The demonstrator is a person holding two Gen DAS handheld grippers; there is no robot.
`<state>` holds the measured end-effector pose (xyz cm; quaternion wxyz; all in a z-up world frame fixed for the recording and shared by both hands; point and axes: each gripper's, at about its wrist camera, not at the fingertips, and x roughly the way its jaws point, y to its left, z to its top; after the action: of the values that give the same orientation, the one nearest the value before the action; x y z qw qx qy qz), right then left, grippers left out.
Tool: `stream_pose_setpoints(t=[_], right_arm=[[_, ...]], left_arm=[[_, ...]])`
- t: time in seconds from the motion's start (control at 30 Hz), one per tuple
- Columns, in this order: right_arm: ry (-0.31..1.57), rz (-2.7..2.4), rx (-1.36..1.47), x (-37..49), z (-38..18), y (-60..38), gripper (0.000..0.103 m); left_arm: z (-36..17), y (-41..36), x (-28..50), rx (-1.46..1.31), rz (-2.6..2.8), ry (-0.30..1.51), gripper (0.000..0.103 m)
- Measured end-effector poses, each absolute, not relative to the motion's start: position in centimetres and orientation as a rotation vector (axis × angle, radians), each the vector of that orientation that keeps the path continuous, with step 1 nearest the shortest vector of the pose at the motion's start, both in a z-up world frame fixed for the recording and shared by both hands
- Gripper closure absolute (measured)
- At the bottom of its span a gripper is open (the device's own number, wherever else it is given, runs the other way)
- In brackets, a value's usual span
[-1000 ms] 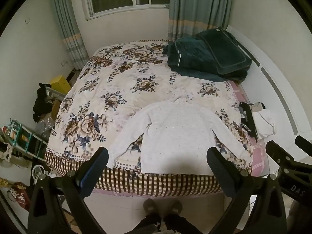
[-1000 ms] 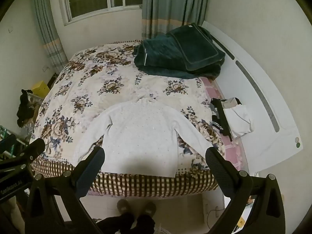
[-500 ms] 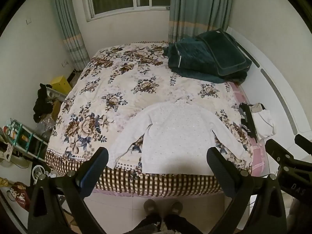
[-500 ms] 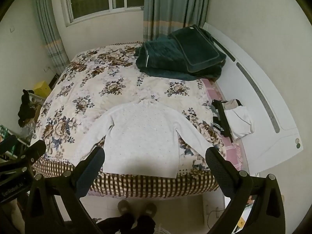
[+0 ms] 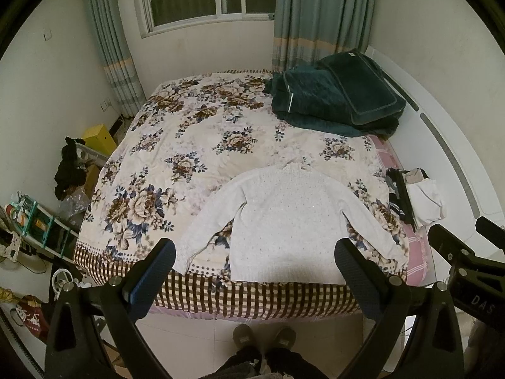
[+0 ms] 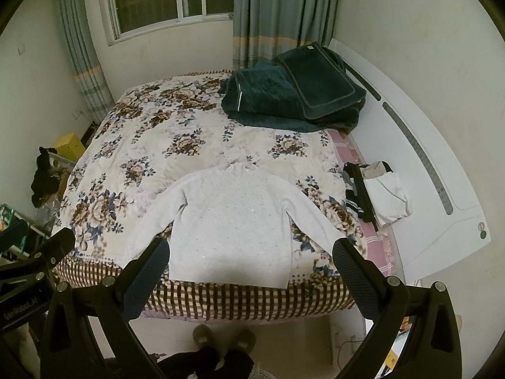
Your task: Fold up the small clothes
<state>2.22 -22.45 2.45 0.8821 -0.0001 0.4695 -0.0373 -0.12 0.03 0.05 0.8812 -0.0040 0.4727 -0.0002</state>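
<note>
A small white long-sleeved sweater [image 5: 285, 218] lies flat, sleeves spread, at the near edge of the floral bedspread [image 5: 195, 145]; it also shows in the right wrist view [image 6: 233, 218]. My left gripper [image 5: 254, 260] is open and empty, held above the floor in front of the bed, well short of the sweater's hem. My right gripper [image 6: 251, 260] is open and empty at about the same height, to the right of the left one. A pile of folded small clothes [image 5: 416, 194] sits at the bed's right edge, also in the right wrist view [image 6: 377, 194].
A dark green folded quilt [image 5: 334, 98] lies at the far right of the bed. The white headboard [image 6: 419, 170] runs along the right. A shelf with clutter [image 5: 28, 221] and a yellow box [image 5: 98, 135] stand left of the bed. The person's slippers [image 5: 263, 338] are on the floor.
Both grippers have drawn back a little from the bed and tilted up slightly, so the sweater sits a bit farther off. Nothing on the bed has moved.
</note>
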Motion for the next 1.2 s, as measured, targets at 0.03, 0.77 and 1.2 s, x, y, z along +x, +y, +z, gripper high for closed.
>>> stream_pose_setpoints(t=[0.03, 0.77, 1.2], right_arm=[[0.977, -0.077, 0.000, 2.2, 2.6, -22.3, 0.000], [0.966, -0.073, 0.004, 1.8, 6.3, -20.1, 0.000], [0.962, -0.072, 0.006, 1.7, 6.4, -20.3, 0.000]], left_arm=[[0.1, 0.0, -0.1, -0.008, 0.000, 0.984, 0.000], [1.4, 0.8, 0.2, -0.008, 0.007, 0.975, 0.000], [3.0, 0.9, 1.2, -0.005, 0.007, 0.969, 0.000]])
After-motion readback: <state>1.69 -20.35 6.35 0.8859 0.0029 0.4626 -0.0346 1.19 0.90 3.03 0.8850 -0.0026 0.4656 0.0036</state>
